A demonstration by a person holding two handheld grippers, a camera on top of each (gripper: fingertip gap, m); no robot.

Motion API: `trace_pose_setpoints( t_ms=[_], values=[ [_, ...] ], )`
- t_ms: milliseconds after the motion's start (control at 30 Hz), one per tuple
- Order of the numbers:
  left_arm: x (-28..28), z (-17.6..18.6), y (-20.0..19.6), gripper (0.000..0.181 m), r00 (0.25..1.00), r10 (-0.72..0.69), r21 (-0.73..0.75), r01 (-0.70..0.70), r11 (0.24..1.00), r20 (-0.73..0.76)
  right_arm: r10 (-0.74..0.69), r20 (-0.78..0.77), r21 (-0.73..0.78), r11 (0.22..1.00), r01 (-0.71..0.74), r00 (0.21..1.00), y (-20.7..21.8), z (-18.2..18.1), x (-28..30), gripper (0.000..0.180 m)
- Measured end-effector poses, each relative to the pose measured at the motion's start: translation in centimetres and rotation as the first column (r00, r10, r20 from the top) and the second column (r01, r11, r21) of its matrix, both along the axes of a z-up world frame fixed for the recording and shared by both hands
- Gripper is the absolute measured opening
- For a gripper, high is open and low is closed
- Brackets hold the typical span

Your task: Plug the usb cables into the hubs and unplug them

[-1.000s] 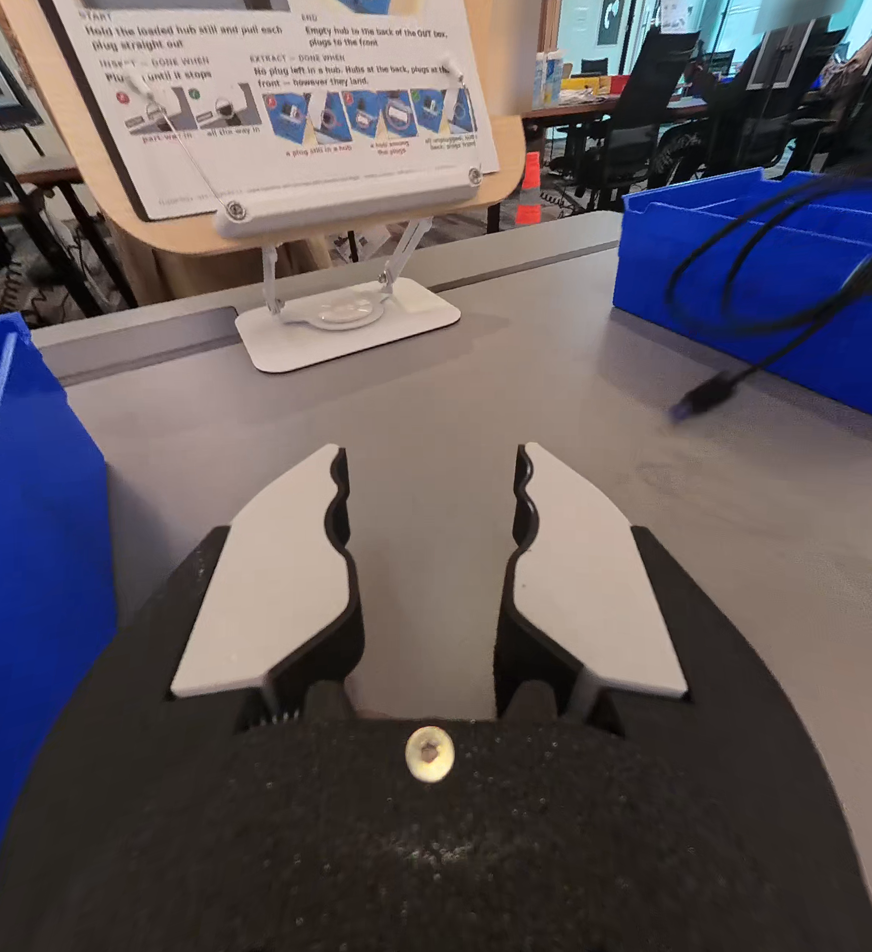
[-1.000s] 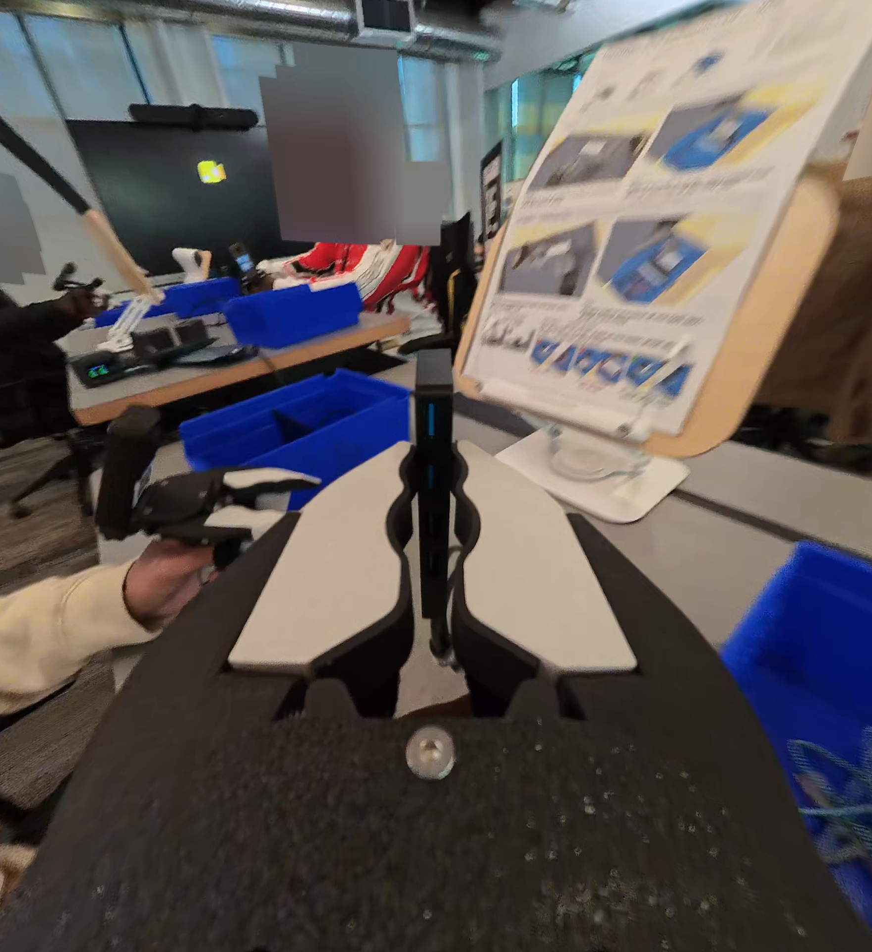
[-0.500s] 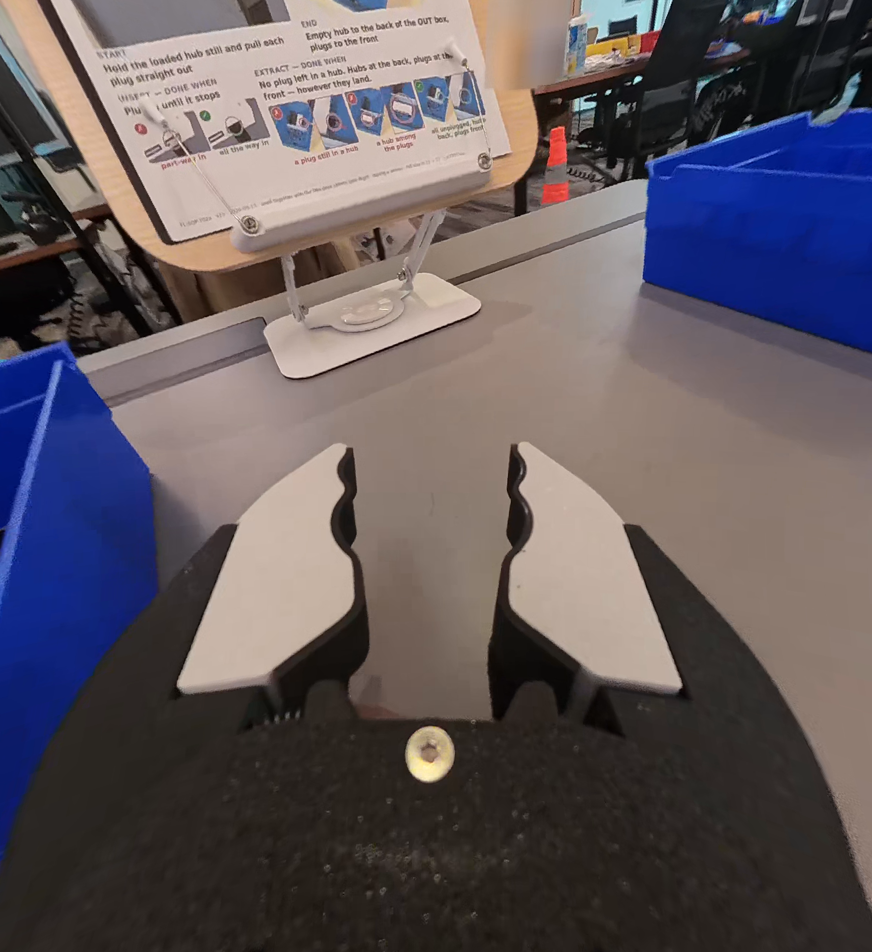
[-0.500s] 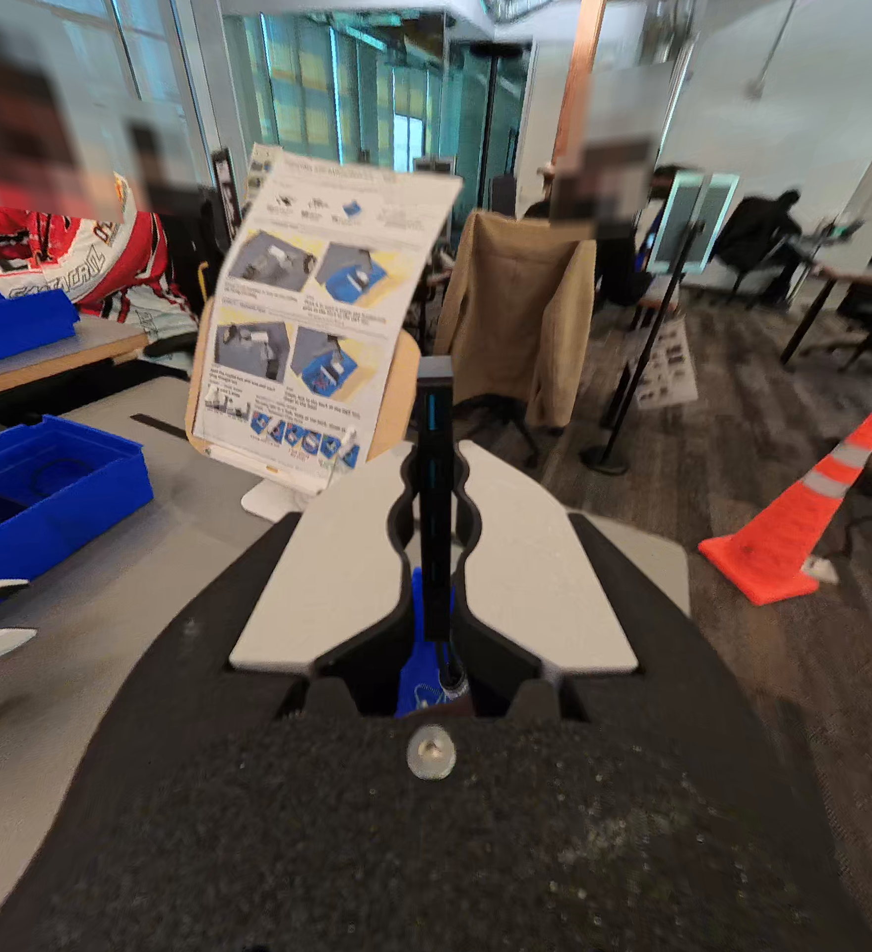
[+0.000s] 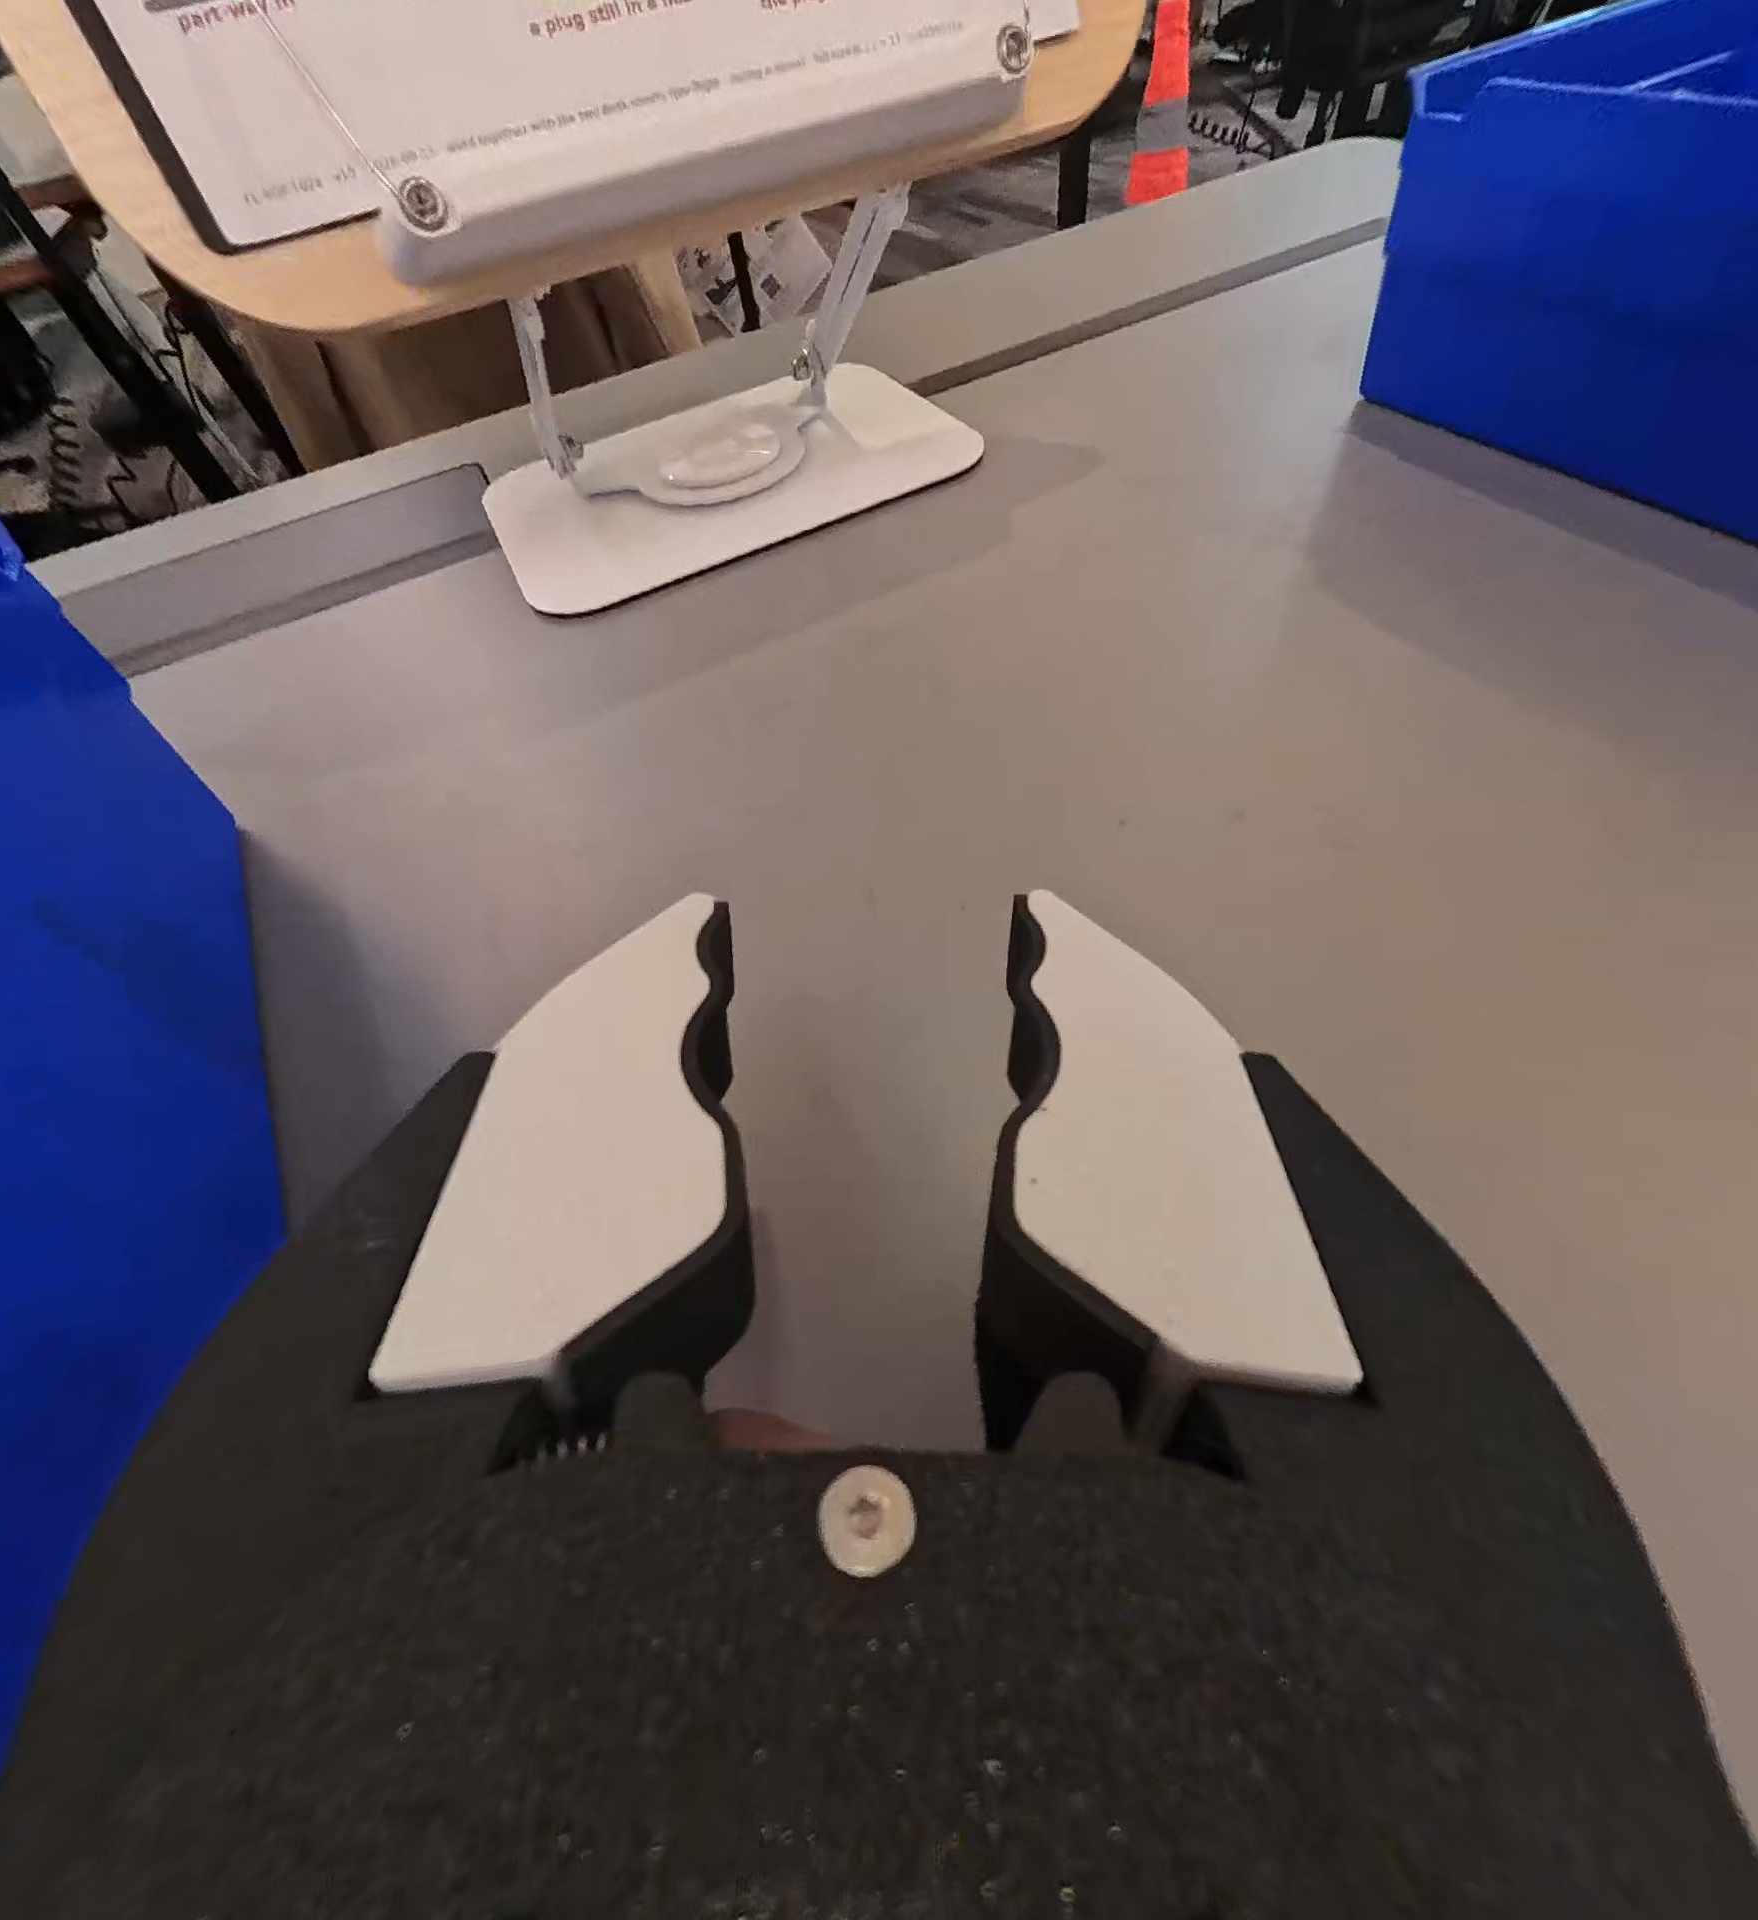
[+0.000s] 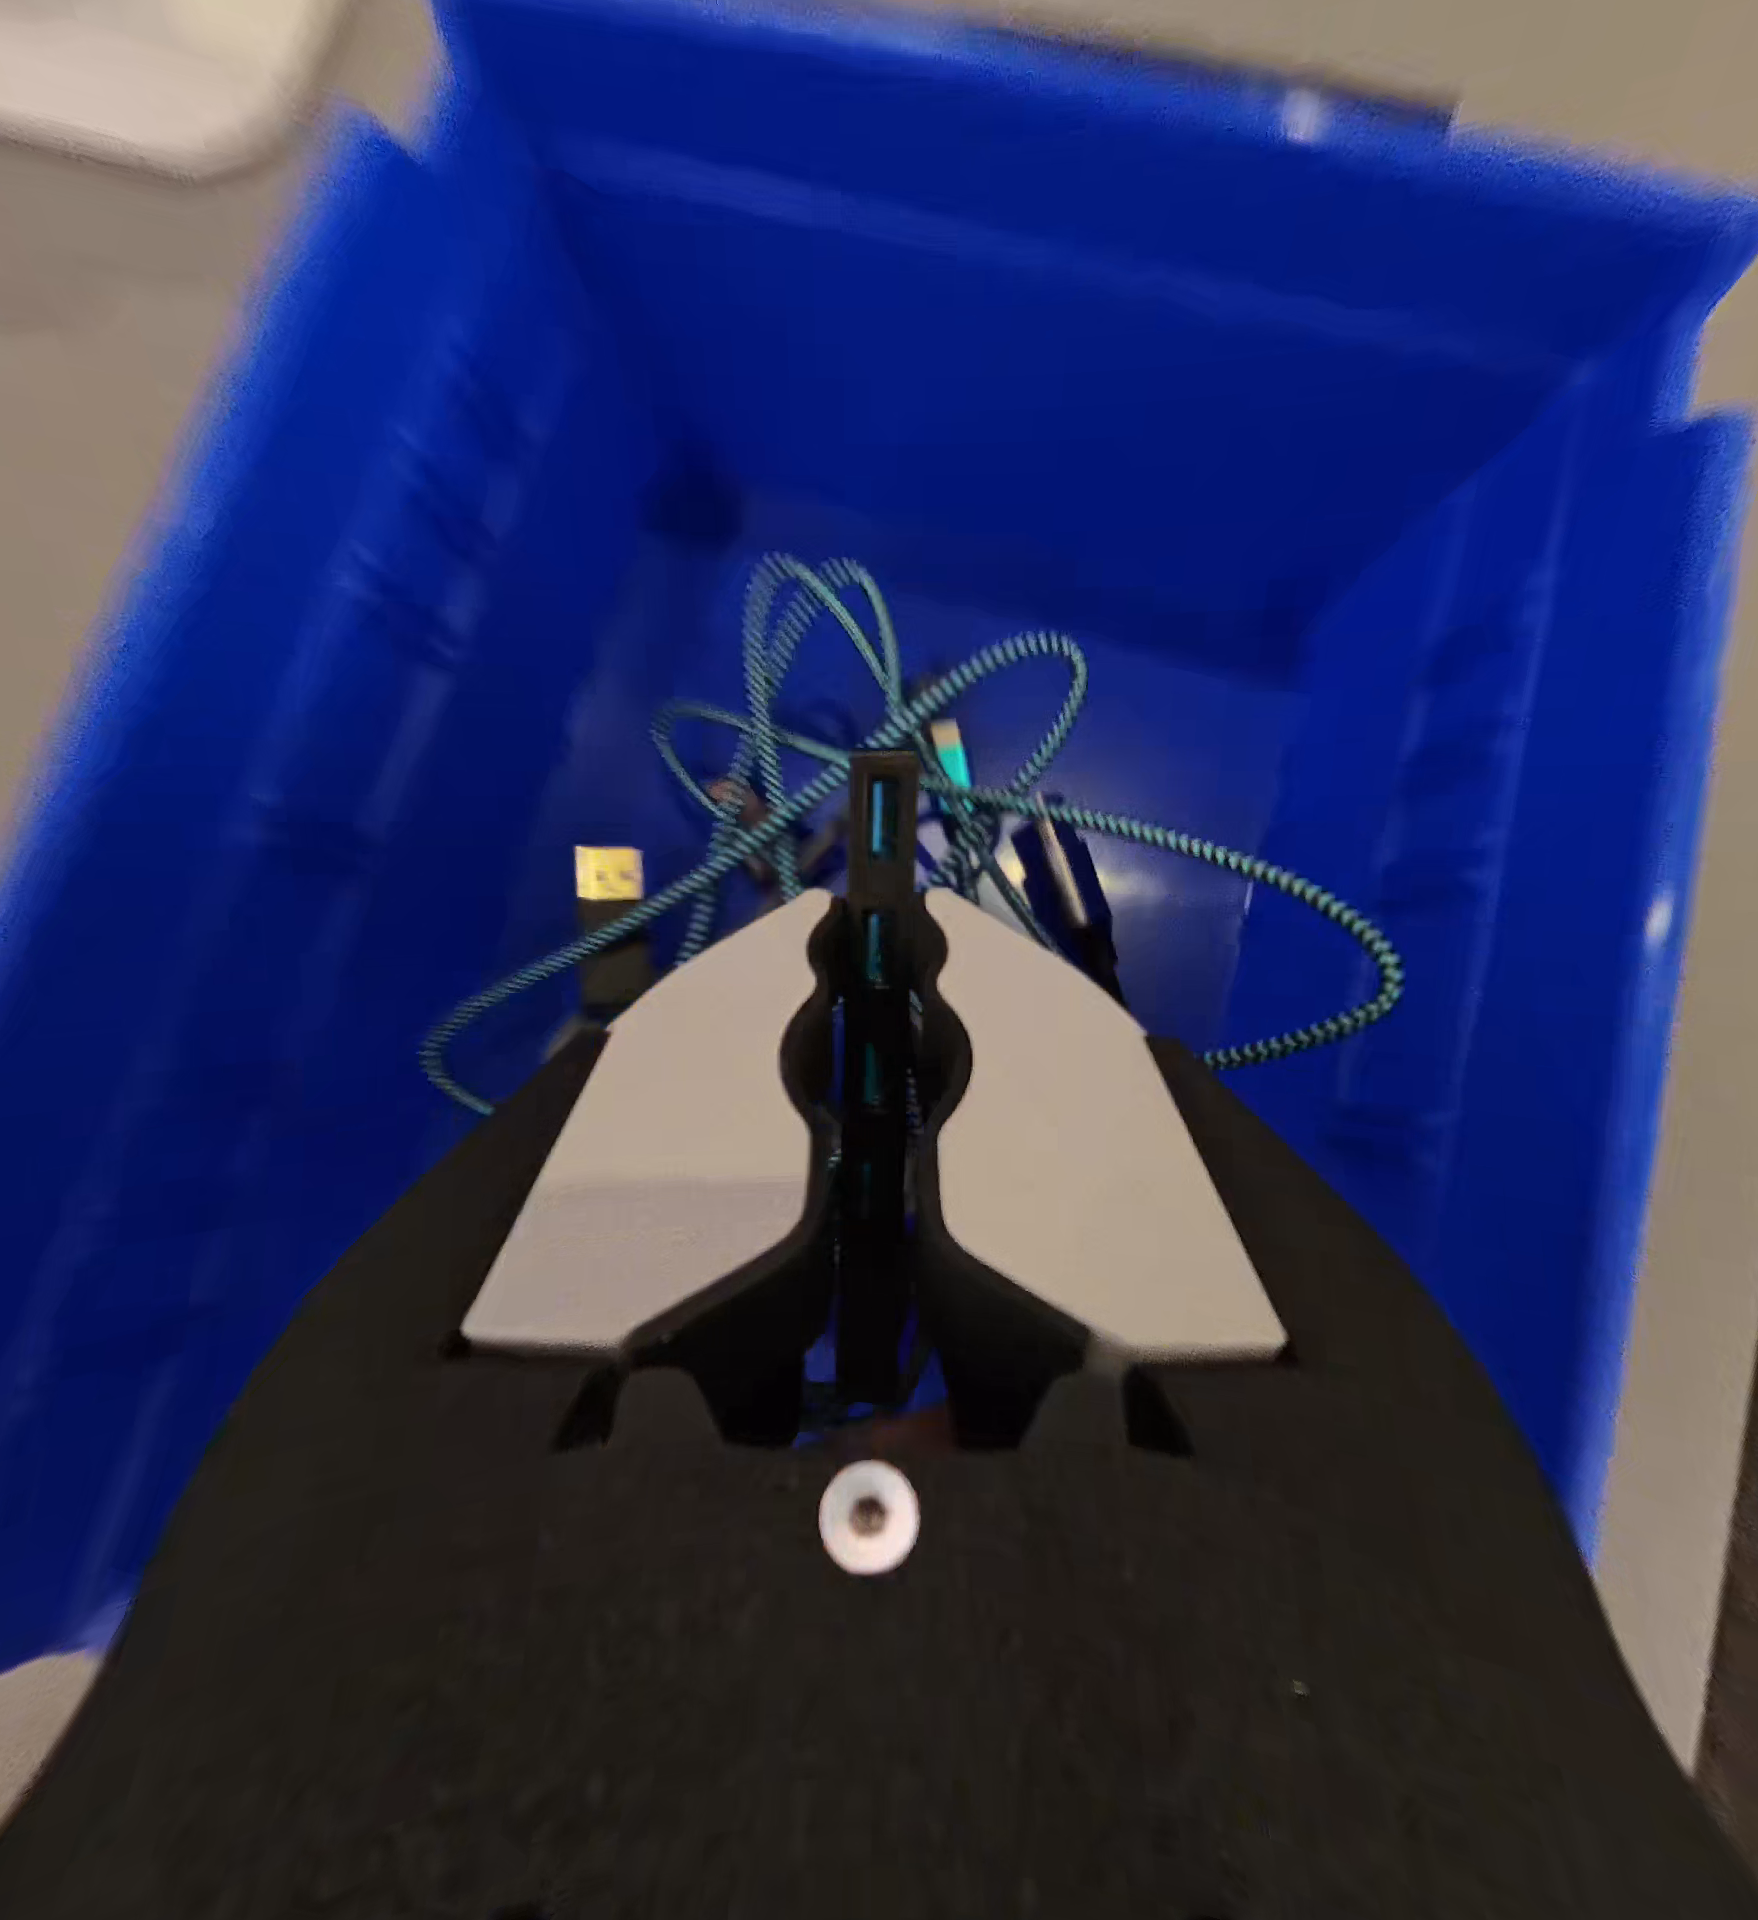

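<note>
Black and slim, the plastic usb hub (image 6: 883,831) stands upright, clenched between the right gripper (image 6: 880,914) jaws, above a deep blue plastic bin (image 6: 355,644) holding tangled teal braided cables (image 6: 958,727). The left gripper (image 5: 867,920) hangs spread and empty over the grey tabletop (image 5: 1270,779).

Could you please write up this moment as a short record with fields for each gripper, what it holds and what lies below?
Left gripper: open, empty, over the grey table
Right gripper: shut on the slim black USB hub
Below hub: deep blue plastic bin holding tangled teal braided cables
Hub ports: none visibly occupied
</note>
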State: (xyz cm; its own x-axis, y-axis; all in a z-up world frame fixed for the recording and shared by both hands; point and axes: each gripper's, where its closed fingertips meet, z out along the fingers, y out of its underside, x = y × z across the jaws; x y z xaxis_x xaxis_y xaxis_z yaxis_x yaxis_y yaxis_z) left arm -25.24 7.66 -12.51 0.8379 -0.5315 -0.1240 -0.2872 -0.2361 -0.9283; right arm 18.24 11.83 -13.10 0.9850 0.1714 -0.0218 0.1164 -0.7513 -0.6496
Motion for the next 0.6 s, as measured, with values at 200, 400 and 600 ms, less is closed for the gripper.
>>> trace_pose_setpoints(
  t_ms=[200, 400, 600],
  values=[
    [0.1, -0.2, 0.1, 0.052, 1.000, -0.007, -0.017, 0.007, 1.000, 0.009, -0.029, -0.021, -0.073, 0.997, 0.027, 0.999, 0.0, -2.9, 0.3, 0.012],
    [0.3, -0.1, -0.2, 0.053, 1.000, -0.014, -0.011, 0.014, 1.000, 0.005, -0.049, 0.220, 0.046, 0.998, 0.039, 0.974, 0.9, 1.1, 2.7, 0.045],
    [0.1, -0.2, 0.0, 0.053, 0.999, -0.017, -0.044, 0.019, 0.999, 0.047, 0.076, 0.095, 0.447, 0.888, -0.111, 0.993, -2.0, 13.4, -7.0, 0.040]
  ],
)
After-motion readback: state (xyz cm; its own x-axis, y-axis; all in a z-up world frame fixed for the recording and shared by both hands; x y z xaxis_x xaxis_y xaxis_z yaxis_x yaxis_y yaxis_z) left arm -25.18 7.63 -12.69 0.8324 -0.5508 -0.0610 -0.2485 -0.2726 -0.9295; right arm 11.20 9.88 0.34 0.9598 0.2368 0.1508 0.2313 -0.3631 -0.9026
